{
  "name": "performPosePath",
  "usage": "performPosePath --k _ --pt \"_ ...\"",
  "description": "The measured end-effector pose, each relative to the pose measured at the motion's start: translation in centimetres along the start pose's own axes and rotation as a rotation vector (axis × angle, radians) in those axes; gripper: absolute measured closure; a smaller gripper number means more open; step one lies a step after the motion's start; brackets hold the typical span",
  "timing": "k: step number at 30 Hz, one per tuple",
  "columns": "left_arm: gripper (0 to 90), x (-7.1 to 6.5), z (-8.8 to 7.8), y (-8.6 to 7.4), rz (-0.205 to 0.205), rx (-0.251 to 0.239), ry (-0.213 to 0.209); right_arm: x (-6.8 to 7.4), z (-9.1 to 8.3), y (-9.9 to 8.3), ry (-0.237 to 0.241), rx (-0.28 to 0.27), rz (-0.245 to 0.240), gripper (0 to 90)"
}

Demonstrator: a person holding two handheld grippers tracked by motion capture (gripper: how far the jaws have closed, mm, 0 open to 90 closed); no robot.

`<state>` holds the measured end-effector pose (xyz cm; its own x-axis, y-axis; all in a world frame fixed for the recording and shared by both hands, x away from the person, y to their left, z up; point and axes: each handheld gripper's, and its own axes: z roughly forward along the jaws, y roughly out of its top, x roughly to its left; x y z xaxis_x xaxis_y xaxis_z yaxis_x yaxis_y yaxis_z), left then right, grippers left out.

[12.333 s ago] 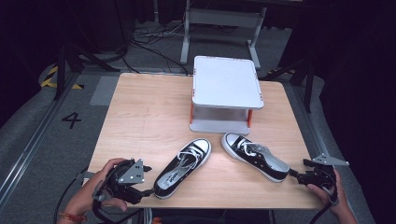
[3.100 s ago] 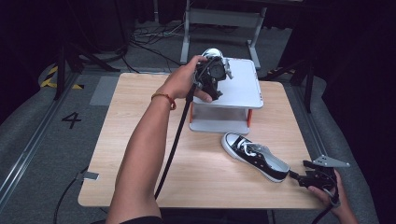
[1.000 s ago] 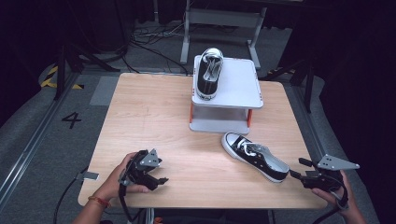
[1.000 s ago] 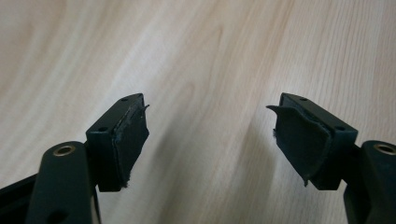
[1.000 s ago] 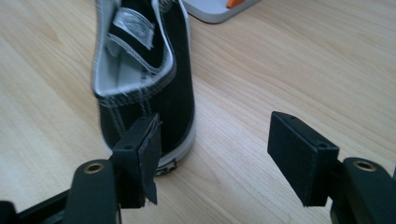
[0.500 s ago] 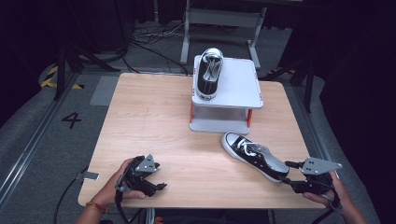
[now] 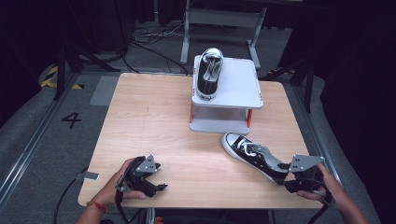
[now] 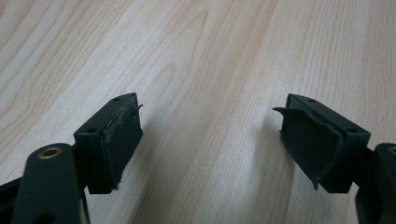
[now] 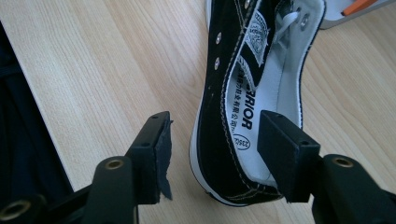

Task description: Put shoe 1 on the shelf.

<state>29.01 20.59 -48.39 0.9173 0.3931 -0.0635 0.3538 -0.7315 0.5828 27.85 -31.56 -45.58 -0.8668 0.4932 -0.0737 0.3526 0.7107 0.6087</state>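
Both grippers are black and boxy. Each carries a grey three-cornered plate on top, marked with small dark dots (likely screws, too small to tell). The left gripper (image 7: 140,176) trails a black cable off the near edge, and the left wrist wears a thin orange-red band (image 7: 95,205). The right gripper (image 7: 299,177) has a cable looping past the hand. Up close, the jaws are blocky black fingers, each with a brass-coloured ringed hole at the knuckle and small screw holes near the tip. Their dark rubbery pads (image 8: 122,140) are frayed and peeling at the edges. The forearms are bare of sleeves.
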Motion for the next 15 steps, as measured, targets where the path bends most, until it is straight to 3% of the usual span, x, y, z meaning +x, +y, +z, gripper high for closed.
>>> performPosePath --k 4,5,9,15 --pt "20.8 0.0 0.1 0.1 0.0 -0.003 -0.007 -0.2 0.0 0.5 0.014 0.033 0.029 55.9" --pt "20.8 0.0 0.1 0.2 0.007 0.002 -0.011 -0.2 0.6 0.9 0.062 0.078 0.003 58.4" --pt "20.7 -0.1 0.3 0.4 0.015 0.008 -0.016 -0.7 1.1 1.9 0.087 0.159 0.01 69.2" --pt "20.7 -0.1 0.4 0.5 0.023 0.007 -0.027 -0.4 1.4 2.9 0.221 0.191 -0.005 72.5"
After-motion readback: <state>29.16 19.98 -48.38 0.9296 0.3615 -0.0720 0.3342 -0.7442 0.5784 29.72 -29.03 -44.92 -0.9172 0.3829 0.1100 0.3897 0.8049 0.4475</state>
